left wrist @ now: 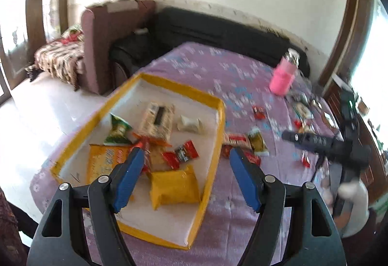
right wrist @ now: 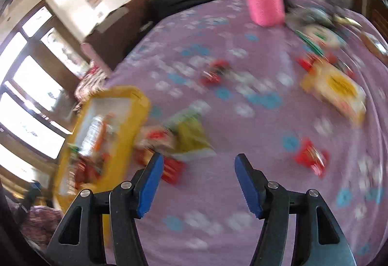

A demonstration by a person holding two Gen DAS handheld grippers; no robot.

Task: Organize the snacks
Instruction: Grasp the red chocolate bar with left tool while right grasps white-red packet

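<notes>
A yellow-rimmed tray point(left wrist: 219, 125) sits on a table covered by a purple flowered cloth point(left wrist: 218, 67), and everything else is placed from it. Inside the tray lie several snacks: a yellow packet point(left wrist: 173, 189) near the close end, an orange packet point(left wrist: 106, 157) beside it, a green packet point(left wrist: 118, 131), a long pale biscuit pack point(left wrist: 157, 123) toward the far end, a small white packet point(left wrist: 190, 124), and red wrapped sweets point(left wrist: 180, 155) in the middle.

The left gripper point(left wrist: 185, 150) hangs over the tray's near right corner with its jaws spread and nothing between them — one blue pad above the tray's contents, the other above the cloth just outside the rim.

Just outside the tray's right wall lie more snacks: a red-and-white packet point(right wrist: 158, 136), a yellow-green packet point(right wrist: 194, 136) and a red packet point(right wrist: 173, 170). The right gripper point(right wrist: 198, 160) hovers over bare cloth just beside these, jaws apart and empty; that view is blurred.

Farther from the tray are a red sweet point(right wrist: 311, 158), a yellow-and-white box point(right wrist: 337, 89) and a pink cup point(right wrist: 265, 3) — all well apart from it.
</notes>
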